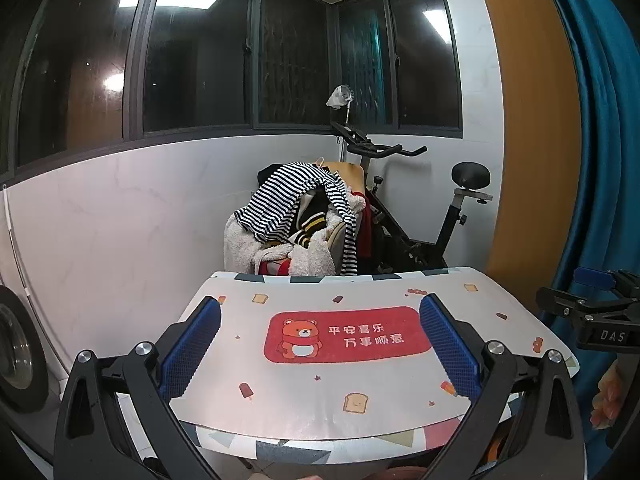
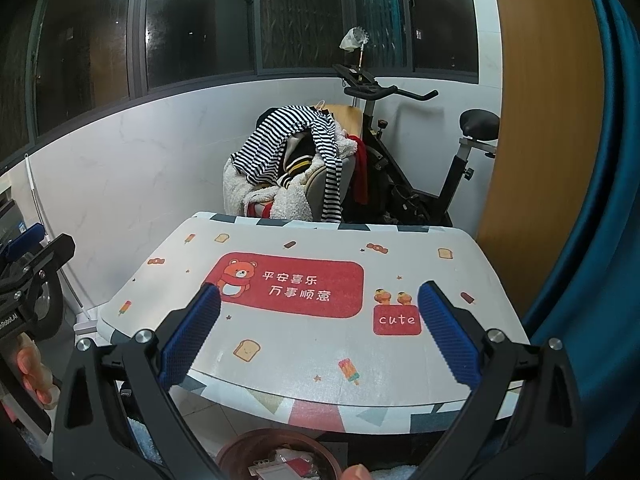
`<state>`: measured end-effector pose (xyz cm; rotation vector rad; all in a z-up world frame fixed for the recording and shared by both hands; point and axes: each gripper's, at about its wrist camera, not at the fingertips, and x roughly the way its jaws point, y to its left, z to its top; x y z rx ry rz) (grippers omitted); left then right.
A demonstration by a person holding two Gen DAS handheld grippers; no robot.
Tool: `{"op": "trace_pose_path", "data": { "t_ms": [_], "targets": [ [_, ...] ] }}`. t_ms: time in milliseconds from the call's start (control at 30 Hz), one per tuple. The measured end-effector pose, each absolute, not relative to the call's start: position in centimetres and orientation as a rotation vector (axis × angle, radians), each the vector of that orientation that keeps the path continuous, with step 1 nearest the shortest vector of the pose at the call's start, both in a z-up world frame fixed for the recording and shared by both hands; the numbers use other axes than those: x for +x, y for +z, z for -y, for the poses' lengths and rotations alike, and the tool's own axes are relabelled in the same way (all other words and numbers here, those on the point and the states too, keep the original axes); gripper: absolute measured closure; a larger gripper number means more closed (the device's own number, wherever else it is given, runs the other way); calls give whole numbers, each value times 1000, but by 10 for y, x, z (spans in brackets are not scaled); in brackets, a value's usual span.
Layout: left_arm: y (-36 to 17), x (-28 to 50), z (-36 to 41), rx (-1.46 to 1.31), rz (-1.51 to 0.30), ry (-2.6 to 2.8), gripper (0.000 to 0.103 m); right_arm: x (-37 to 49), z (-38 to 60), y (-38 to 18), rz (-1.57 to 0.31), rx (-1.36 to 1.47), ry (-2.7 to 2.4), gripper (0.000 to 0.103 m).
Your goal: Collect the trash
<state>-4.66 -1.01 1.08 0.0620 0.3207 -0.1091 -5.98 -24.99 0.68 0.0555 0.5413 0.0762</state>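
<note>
A small table with a cartoon bear cloth stands in front of me in both views; I see no loose trash on its top. A brown round bin sits on the floor below the table's near edge, with white and red scraps inside. My left gripper is open and empty, held above the table's near side. My right gripper is open and empty above the same table. The right gripper shows at the edge of the left wrist view, the left gripper at the edge of the right wrist view.
A chair piled with striped and fleecy clothes stands behind the table. An exercise bike is at the back right. A blue curtain hangs on the right. A white wall runs along the left under dark windows.
</note>
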Motion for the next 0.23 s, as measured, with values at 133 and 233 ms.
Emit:
{"op": "trace_pose_path", "data": {
  "t_ms": [133, 233],
  "targets": [
    [10, -47, 11, 67, -323, -103, 6, -61, 248, 6, -541, 54, 78, 6],
    [10, -46, 11, 63, -327, -103, 6, -62, 248, 4, -543, 54, 80, 6]
  ]
}}
